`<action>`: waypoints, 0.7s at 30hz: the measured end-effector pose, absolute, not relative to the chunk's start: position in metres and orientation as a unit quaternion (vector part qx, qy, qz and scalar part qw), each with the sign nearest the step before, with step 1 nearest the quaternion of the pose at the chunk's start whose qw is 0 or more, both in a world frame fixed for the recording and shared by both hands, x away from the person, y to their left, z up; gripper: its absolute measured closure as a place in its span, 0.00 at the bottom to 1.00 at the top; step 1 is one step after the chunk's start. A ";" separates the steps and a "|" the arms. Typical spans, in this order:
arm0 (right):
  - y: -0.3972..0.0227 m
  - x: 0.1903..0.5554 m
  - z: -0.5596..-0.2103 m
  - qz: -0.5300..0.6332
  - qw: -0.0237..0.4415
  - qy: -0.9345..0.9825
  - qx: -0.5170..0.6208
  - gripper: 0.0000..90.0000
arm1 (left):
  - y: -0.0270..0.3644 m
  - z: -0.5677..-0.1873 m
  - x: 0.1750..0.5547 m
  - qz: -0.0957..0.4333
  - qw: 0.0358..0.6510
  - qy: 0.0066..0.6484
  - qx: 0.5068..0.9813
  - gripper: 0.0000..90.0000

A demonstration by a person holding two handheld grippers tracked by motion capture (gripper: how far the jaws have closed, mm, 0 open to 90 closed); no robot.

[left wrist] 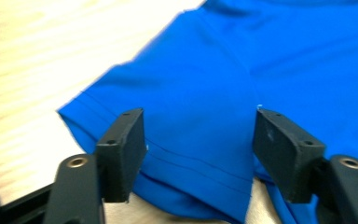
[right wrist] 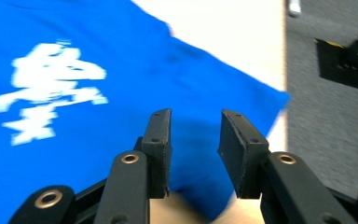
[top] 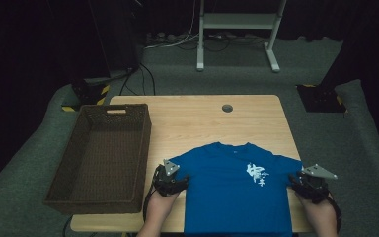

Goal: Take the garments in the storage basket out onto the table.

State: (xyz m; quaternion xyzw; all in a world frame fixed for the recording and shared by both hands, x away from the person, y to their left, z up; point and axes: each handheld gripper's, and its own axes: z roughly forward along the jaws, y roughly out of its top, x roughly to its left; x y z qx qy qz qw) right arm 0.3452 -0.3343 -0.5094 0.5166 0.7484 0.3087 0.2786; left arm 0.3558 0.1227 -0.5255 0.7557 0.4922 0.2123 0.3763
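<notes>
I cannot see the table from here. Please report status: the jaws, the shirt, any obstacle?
Left gripper open at one sleeve; right gripper open at the other. Blue shirt flat on table. Basket apart at left; nothing blocking.

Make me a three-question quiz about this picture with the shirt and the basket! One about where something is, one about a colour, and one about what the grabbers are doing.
1. Where is the basket?
A. Left of the T-shirt
B. On top of the T-shirt
C. On the floor

2. What colour is the T-shirt?
A. Red
B. Blue
C. Yellow

3. How do the jaws of the left gripper stand?
A. Clamped on the basket rim
B. Open, with a sleeve between them
C. Shut tight on nothing

Answers:
1. A, the high view shows the basket on the table to the shirt's left.
2. B, the cloth is bright blue with a white print.
3. B, the left gripper view shows a wide gap with the sleeve hem lying in it.
</notes>
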 end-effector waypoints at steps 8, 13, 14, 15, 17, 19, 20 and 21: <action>-0.302 0.308 -0.518 0.344 0.268 0.763 0.478 0.70 | 0.124 -0.526 0.363 0.249 0.349 0.504 0.750 0.67; -0.294 0.300 -0.519 0.362 0.259 0.766 0.463 0.70 | 0.130 -0.531 0.374 0.250 0.320 0.528 0.746 0.67; -0.293 0.299 -0.520 0.362 0.258 0.770 0.458 0.70 | 0.130 -0.531 0.376 0.251 0.317 0.532 0.744 0.64; -0.291 0.299 -0.521 0.361 0.256 0.773 0.455 0.70 | 0.131 -0.532 0.377 0.253 0.315 0.533 0.744 0.61; -0.289 0.298 -0.523 0.359 0.253 0.778 0.450 0.70 | 0.132 -0.533 0.378 0.256 0.310 0.535 0.743 0.56; -0.289 0.299 -0.524 0.360 0.250 0.778 0.451 0.70 | 0.132 -0.535 0.379 0.260 0.308 0.539 0.740 0.52; -0.290 0.299 -0.525 0.358 0.250 0.779 0.450 0.70 | 0.132 -0.535 0.378 0.265 0.306 0.537 0.740 0.50; -0.290 0.299 -0.525 0.357 0.250 0.779 0.450 0.70 | 0.132 -0.536 0.378 0.271 0.303 0.535 0.741 0.47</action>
